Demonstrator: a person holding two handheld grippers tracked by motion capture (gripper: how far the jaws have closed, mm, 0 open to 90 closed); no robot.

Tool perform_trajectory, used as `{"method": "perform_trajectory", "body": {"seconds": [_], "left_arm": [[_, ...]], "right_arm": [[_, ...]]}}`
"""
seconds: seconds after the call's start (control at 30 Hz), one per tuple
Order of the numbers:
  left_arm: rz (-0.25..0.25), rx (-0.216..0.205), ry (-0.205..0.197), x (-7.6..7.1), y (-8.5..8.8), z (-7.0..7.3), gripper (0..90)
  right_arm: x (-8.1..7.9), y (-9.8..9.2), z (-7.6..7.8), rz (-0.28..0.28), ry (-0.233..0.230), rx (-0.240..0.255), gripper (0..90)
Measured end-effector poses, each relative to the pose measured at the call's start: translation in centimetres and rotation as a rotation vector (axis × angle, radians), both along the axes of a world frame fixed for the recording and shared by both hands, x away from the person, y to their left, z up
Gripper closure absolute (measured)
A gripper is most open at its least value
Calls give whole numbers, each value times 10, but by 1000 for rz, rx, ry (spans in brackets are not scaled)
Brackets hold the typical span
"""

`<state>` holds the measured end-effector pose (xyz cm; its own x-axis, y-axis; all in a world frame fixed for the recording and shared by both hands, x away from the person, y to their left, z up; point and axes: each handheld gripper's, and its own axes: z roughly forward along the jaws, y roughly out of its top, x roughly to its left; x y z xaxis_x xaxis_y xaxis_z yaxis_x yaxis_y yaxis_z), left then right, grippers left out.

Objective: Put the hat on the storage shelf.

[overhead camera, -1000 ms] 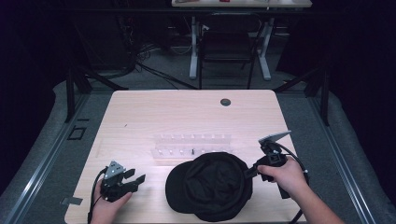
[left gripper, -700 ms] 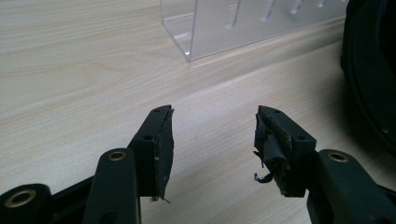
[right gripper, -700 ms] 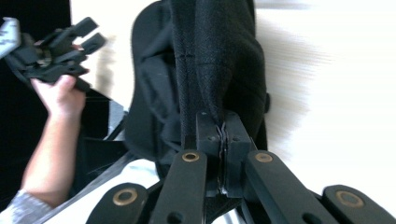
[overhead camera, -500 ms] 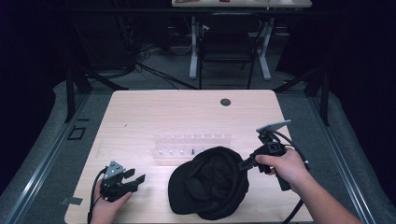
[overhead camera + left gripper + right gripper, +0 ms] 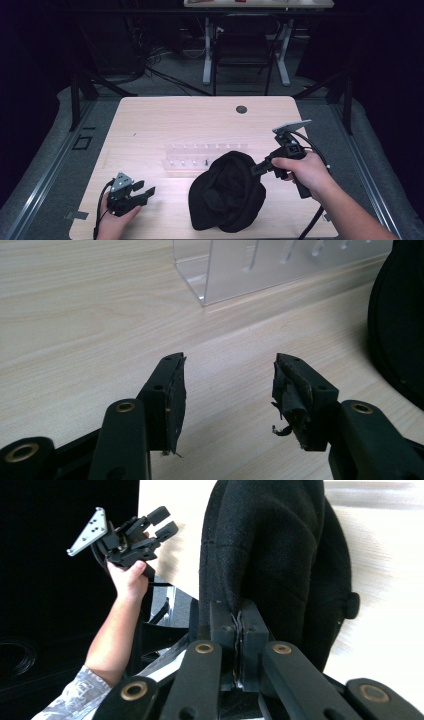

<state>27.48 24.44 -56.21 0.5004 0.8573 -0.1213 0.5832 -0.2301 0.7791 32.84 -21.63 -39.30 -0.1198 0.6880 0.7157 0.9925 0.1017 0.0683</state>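
On wooden table (image 5: 150, 125), your right gripper (image 5: 256, 169) pinches the soft, light black cap (image 5: 227, 197) at its edge; left gripper (image 5: 142, 192) waits wide open.

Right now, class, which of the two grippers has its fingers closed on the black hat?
The right gripper, at the hat's edge, pinches the fabric. The left gripper sits apart with open, empty fingers.

From the left gripper (image 5: 142, 192), open wood of the table (image 5: 150, 125) is offered toward twelve o'clock, while passage is blocked at three o'clock by the black hat (image 5: 230, 192) and at one o'clock by the clear acrylic rack (image 5: 200, 155).
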Motion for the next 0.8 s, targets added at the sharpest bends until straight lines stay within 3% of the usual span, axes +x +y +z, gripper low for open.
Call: {"method": "perform_trajectory", "body": {"seconds": [0.03, 0.13, 0.27, 0.3, 0.4, 0.8], "left_arm": [[-1, -1, -1, 0, 0, 0, 471], [-2, -1, 0, 0, 0, 0, 472], [0, -1, -2, 0, -1, 0, 472], [0, -1, -1, 0, -1, 0, 471], [1, -2, -1, 0, -1, 0, 472], [2, -4, 1, 0, 0, 0, 472]], "right_arm": [[0, -1, 2, 20, 6, -1, 885], [-2, -1, 8, 7, 1, 21, 885], [-3, -2, 15, 25, -29, 40, 885], [-3, -2, 18, 28, -14, 42, 885], [-4, -1, 21, 1, -18, 44, 885], [-4, -3, 28, 16, -34, 63, 885]]}}
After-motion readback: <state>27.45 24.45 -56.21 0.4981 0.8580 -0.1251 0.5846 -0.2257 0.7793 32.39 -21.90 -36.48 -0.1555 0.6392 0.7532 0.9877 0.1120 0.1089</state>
